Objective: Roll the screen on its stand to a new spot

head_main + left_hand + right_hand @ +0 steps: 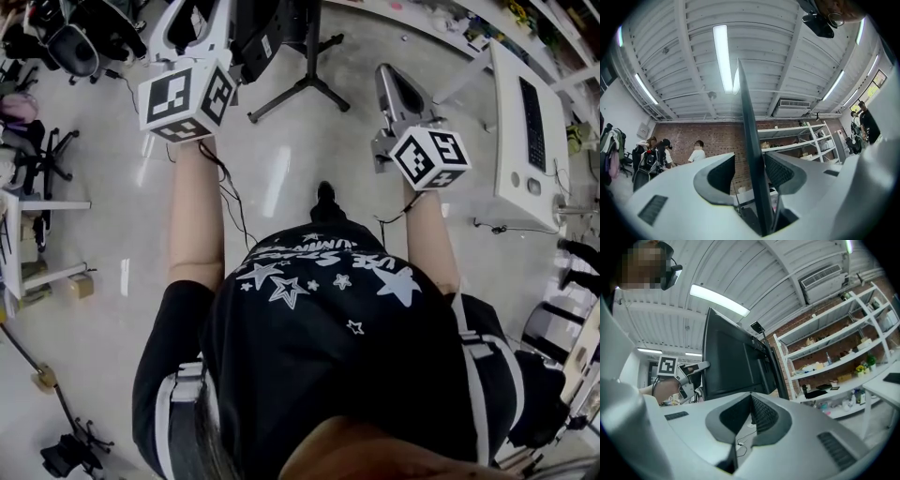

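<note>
- Head view: the person stands on a pale glossy floor [281, 178] with both arms stretched forward. The left tool [197, 28] reaches up to the dark screen [258, 23] at the top edge. The black spread legs of the stand [302, 89] rest on the floor just beyond it. The right tool [387, 73] is held near the stand's right side, apart from it. A white table [506, 141] carrying a keyboard [532, 122] stands at the far right.
- Left gripper view: the screen is seen edge-on as a thin dark blade rising between the jaws. The jaws stand partly apart and straddle that edge. The right pad [780, 171] lies just beside the panel, while the left pad [723, 172] stands off it with a strip of brick wall [684, 136] showing between. White shelving [801, 143] lines that wall.
- Right gripper view: the jaws meet at their tips with nothing between them. The screen's black back stands beyond them, with the left tool at its far edge.
</note>
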The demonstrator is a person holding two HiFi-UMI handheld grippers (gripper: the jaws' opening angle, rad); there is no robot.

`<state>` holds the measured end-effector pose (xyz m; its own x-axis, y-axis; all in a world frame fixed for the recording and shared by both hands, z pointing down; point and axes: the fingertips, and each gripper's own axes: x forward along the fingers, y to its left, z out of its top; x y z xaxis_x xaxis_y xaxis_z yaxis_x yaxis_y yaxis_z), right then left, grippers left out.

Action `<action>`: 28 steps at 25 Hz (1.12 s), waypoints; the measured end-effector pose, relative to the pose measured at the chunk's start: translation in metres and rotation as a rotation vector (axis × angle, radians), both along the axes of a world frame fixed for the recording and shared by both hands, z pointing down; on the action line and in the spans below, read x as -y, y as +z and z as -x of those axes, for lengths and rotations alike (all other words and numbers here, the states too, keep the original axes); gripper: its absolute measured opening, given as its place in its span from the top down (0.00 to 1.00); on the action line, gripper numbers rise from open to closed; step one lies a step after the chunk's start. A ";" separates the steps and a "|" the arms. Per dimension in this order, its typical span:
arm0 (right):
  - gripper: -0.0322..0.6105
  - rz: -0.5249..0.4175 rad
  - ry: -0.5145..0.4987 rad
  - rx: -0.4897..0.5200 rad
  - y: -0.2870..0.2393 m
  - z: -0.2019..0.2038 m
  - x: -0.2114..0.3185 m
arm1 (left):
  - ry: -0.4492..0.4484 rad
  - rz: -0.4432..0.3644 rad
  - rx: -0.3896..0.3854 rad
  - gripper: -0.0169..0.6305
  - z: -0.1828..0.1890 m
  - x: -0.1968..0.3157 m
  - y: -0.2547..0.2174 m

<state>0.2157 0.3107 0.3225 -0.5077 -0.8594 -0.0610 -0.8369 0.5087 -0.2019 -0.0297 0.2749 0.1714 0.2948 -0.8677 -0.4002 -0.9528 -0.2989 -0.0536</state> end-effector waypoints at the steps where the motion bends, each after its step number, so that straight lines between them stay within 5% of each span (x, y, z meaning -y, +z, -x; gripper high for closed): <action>1: 0.94 0.003 -0.001 0.001 0.002 0.002 -0.004 | 0.002 0.000 -0.007 0.65 0.002 -0.005 0.001; 5: 0.94 0.014 -0.010 -0.007 0.008 0.010 -0.022 | 0.024 0.030 -0.027 0.54 0.012 -0.029 0.011; 19: 0.94 0.073 -0.026 -0.075 0.033 0.033 -0.074 | 0.211 0.235 -0.083 0.55 -0.009 -0.124 0.097; 28: 0.94 0.087 -0.068 -0.107 0.041 0.008 -0.090 | 0.240 0.304 -0.045 0.91 -0.063 -0.157 0.122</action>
